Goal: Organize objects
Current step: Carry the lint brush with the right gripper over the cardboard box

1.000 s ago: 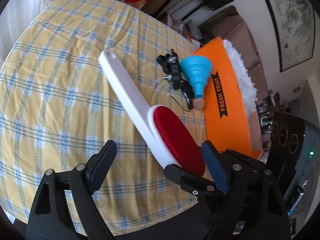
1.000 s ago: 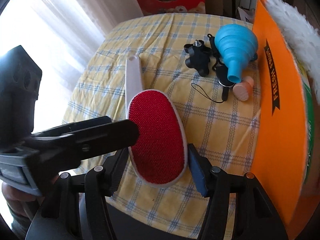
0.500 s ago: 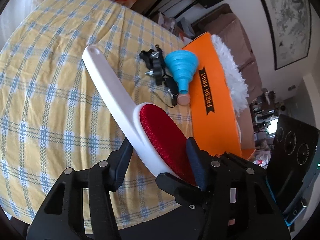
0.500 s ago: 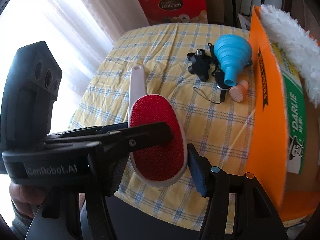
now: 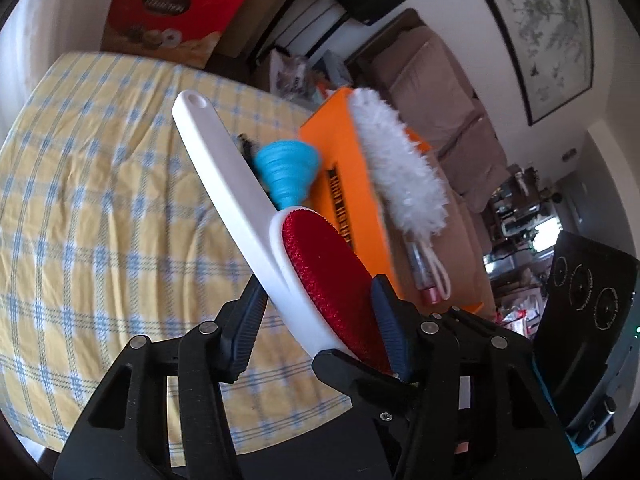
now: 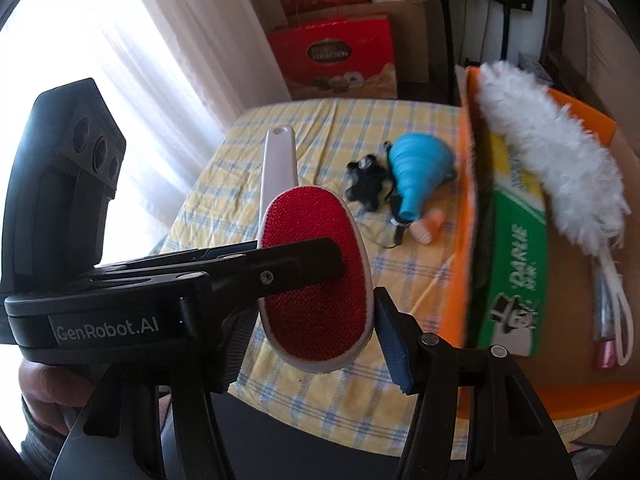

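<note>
A lint brush (image 5: 316, 264) with a white handle and a red oval pad hangs tilted above the yellow checked tablecloth (image 5: 100, 200). My left gripper (image 5: 320, 320) is shut on the brush head, one pad on its back and one on the red face. My right gripper (image 6: 316, 336) is shut on the same lint brush (image 6: 316, 248), across the width of the head. In the right wrist view the left gripper's fingers (image 6: 300, 256) cross the red pad from the left and hide my right gripper's left finger. The handle points away from both grippers.
A blue funnel (image 6: 420, 172), a black knobbed part (image 6: 366, 184) and a small peach piece (image 6: 426, 226) lie on the cloth (image 6: 320, 128). An open orange cardboard box (image 6: 464, 220) holding a white duster (image 6: 552, 160) stands to the right. A red gift box (image 6: 340, 52) stands behind the table.
The left gripper's jaws have shut on the brush head. Both grippers have risen together, and the brush has come up off the cloth with its handle in the air.
</note>
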`<state>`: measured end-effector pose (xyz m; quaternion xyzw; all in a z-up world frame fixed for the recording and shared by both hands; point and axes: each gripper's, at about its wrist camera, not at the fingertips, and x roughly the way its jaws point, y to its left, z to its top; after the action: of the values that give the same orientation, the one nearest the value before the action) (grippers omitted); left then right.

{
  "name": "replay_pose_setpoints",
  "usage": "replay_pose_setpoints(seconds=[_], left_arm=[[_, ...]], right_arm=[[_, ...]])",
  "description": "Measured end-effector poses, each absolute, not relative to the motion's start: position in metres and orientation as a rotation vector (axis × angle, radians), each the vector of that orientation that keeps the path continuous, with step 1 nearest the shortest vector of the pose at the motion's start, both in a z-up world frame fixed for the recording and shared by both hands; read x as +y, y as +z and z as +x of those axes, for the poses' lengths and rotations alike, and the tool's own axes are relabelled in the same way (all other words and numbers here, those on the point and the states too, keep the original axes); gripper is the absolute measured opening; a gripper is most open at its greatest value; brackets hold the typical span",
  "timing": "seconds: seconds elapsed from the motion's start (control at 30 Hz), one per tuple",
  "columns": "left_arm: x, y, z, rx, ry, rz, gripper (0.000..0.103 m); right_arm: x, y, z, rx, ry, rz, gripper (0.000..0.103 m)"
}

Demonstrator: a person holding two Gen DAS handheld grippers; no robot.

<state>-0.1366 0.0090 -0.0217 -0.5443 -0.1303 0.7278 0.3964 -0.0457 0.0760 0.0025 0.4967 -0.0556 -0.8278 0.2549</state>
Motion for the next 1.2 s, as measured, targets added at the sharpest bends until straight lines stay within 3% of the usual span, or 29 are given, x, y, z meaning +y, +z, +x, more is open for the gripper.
replay_pose_setpoints(seconds=[0.57, 1.2], left_arm=[[0.138, 0.008, -0.099, -0.131, 1.68, -1.375, 0.051], [0.202, -0.004, -0.067, -0.073, 1.452, -1.494, 0.051]], right_arm=[[0.189, 0.023, -0.04, -0.323, -2.353, 1.4, 0.059], [0.261, 0.011, -0.028, -0.268, -2.302, 1.664, 0.059]])
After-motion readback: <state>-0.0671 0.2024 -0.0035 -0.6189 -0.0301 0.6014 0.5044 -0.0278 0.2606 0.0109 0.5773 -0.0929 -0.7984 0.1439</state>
